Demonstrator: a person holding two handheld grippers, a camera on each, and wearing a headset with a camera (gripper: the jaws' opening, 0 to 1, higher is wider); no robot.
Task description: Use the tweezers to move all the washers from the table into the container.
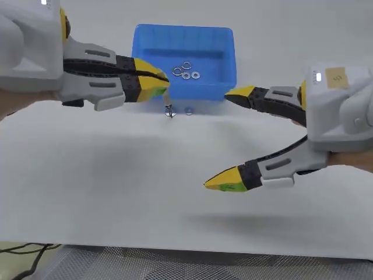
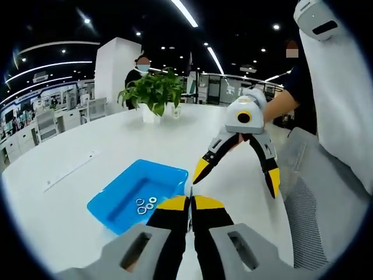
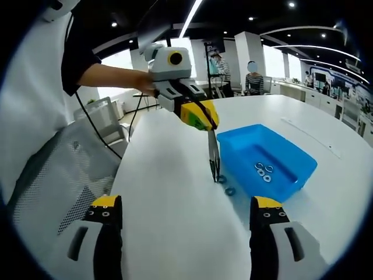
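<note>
- Nearest in the head view, the right gripper (image 1: pixel 224 138) hangs to the right of the container (image 1: pixel 145 46). Its jaws are wide apart and hold nothing. I judge it is parked clear so the tweezers have room.
- The left gripper (image 1: pixel 158 81) reaches in from the container's left, jaws pressed together on the tweezers (image 1: pixel 168 105). The tweezers' long axis runs steeply down, with the tips at the table (image 1: pixel 116 175) just before the container's front wall.
- One washer (image 1: pixel 188 111) lies on the table just right of the tips, near that front wall. Several washers (image 1: pixel 185 73) already lie inside the container.
- Left gripper view: its yellow tips meet, and just a sliver of the tweezers pokes beyond them, aimed past the container's near corner.
- Right gripper view: its own jaws stand well apart. The tweezers hang nearly upright, tips down, beside two washers on the table in front of the container. Whether the tips grip one, I cannot tell.
</note>
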